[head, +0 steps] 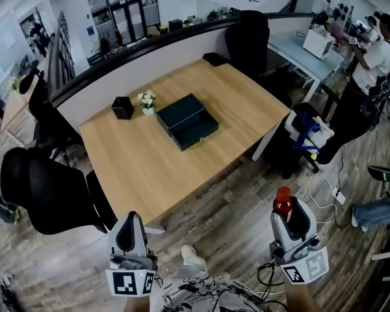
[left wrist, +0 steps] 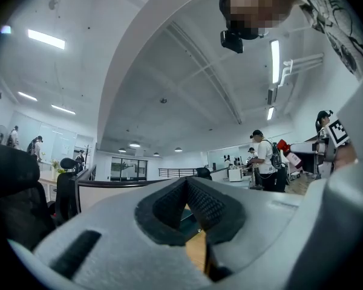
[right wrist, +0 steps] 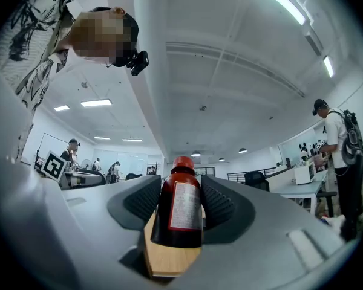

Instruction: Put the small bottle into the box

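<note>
Here the right tongs (right wrist: 181, 189) are closed on the small bottle (right wrist: 180, 210). The right gripper view shows its dark body pinched upright between the two ribbed pads, with the red cap standing clear above them and a pale label facing the camera. In the head view these tongs are held low at the right, above the wood-patterned floor (head: 234, 200) and off the near right corner of the tabletop (head: 149, 168), well apart from it.

The left tongs (left wrist: 186, 186) hold nothing. In the left gripper view their pads meet at the tips and leave only a narrow wedge-shaped gap below, through which a strip of the wooden top shows. The head view has them low at the left, just off the near edge of the tabletop, roughly level with the other pair.

The box (head: 187, 121) is dark and flat and lies near the middle of the tabletop, turned at an angle to its edges, far from the bottle. Whether its lid is up or down I cannot tell. Just beside its far left corner stands a little pot of white flowers (head: 146, 101), and left of that is a small black cup (head: 122, 108).

A black office chair (head: 49, 190) stands at the left side of the tabletop, and another (head: 250, 41) stands beyond its far right corner. A person in a white shirt (head: 377, 57) is at the desks to the right.
</note>
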The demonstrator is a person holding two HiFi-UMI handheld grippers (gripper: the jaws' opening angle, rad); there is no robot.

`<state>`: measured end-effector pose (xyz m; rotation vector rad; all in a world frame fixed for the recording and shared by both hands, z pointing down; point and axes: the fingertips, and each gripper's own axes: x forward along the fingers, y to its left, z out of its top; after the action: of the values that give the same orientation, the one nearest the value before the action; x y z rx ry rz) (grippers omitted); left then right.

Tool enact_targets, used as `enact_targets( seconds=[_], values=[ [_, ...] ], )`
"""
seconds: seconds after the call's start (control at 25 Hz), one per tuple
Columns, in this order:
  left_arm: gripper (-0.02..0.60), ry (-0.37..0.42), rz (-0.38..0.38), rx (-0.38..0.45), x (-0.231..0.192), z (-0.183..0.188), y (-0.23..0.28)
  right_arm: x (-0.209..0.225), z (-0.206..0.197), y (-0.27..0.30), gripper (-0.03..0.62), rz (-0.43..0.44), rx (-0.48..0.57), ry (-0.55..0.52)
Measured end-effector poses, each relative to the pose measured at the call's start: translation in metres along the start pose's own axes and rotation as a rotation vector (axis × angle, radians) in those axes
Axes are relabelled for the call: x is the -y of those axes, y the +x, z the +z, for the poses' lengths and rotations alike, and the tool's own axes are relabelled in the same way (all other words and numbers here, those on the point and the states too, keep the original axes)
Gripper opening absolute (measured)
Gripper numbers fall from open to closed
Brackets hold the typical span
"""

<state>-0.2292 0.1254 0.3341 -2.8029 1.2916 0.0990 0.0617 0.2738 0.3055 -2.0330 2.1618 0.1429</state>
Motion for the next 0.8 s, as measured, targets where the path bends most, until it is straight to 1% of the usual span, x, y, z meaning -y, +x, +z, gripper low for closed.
enact_targets(
  seconds=[0.16,0.44,0.6,0.8],
  values=[
    [-0.008,-0.002,-0.011,0.010,-0.023,0.002,0.022,0.000,-0.002,0.029,0.219,-0.016,0.001,-0.012],
    [-0.008,0.003,-0.056,0.024,-0.053,0.003,0.053,-0.005,-0.004,0.063,0.219,-0.055,0.012,-0.024],
    [-0.008,0.003,-0.084,0.015,-0.062,-0.005,0.067,-0.007,-0.010,0.077,0.219,-0.072,0.005,-0.029],
    [-0.008,-0.010,-0.091,-0.006,-0.070,-0.021,0.086,0.002,-0.023,0.094,0.219,-0.083,-0.010,-0.022]
  ],
)
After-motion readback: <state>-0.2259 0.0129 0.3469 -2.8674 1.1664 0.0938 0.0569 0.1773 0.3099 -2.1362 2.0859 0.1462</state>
